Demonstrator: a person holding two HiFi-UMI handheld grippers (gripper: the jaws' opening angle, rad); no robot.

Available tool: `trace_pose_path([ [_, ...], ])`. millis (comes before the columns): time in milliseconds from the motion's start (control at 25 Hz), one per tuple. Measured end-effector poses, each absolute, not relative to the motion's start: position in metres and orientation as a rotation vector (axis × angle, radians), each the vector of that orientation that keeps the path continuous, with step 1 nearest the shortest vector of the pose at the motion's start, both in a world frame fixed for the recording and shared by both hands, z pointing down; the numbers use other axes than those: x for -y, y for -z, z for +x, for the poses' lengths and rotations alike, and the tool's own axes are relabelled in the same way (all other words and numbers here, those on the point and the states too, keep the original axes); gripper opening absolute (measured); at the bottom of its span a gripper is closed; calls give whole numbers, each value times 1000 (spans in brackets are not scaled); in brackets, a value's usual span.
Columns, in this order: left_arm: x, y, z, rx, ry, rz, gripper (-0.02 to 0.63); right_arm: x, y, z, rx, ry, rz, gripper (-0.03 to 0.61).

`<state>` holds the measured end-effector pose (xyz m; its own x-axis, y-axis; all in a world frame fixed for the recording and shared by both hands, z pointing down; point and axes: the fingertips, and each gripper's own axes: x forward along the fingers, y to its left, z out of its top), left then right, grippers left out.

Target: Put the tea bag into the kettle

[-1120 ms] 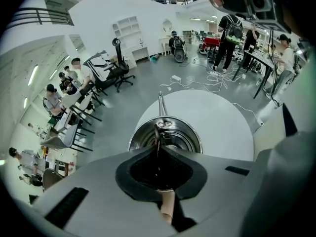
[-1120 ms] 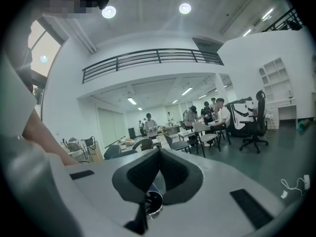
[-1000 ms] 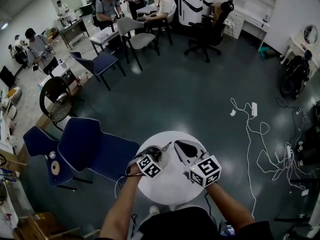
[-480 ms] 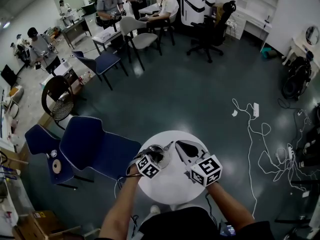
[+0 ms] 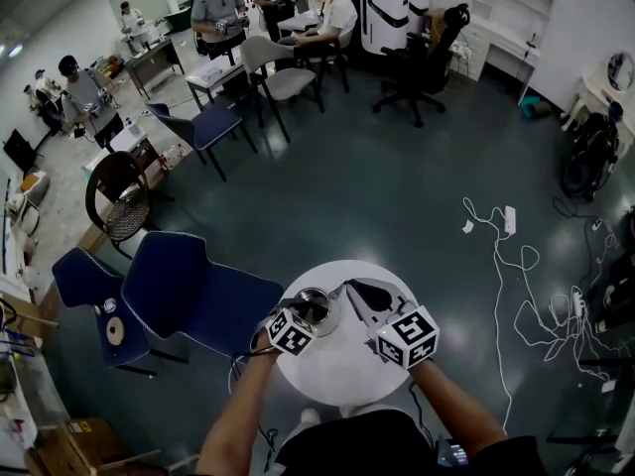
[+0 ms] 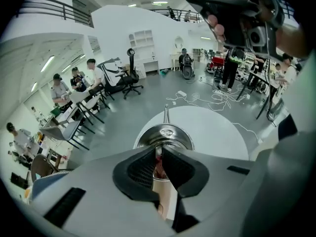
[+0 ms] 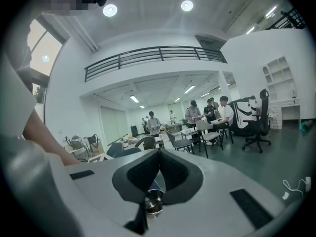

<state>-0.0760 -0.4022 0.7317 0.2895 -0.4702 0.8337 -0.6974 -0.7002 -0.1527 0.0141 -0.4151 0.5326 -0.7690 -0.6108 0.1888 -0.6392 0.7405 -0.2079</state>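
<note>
A round steel kettle [image 5: 313, 308] stands open on the white round table [image 5: 337, 365], its thin spout pointing away from me. My left gripper [image 5: 303, 317] hovers at the kettle's near rim. In the left gripper view the left gripper [image 6: 159, 154] is shut on the tea bag [image 6: 165, 201], a pale paper bag with a reddish part, directly over the kettle [image 6: 165, 135] mouth. My right gripper [image 5: 355, 291] is just right of the kettle. The right gripper [image 7: 159, 157] is shut, with a small shiny metal knob [image 7: 153, 205] held under its pads; it looks like the kettle's lid.
A blue chair [image 5: 193, 296] stands close to the table's left. White cables [image 5: 516, 296] lie on the dark floor to the right. People sit at desks and chairs [image 5: 283, 77] far back.
Hardly anything differs; both grippers keep their places at the kettle, and the view has shifted slightly.
</note>
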Motion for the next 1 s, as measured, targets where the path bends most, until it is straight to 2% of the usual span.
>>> trace_pose_path([
  [440, 397, -675, -83, 1208, -1033, 2373, 21, 406, -526, 1, 2827, -367, 1009, 18],
  [1000, 370, -572, -90, 1339, -603, 2507, 18, 390, -511, -18, 2822, -312, 1040, 18],
])
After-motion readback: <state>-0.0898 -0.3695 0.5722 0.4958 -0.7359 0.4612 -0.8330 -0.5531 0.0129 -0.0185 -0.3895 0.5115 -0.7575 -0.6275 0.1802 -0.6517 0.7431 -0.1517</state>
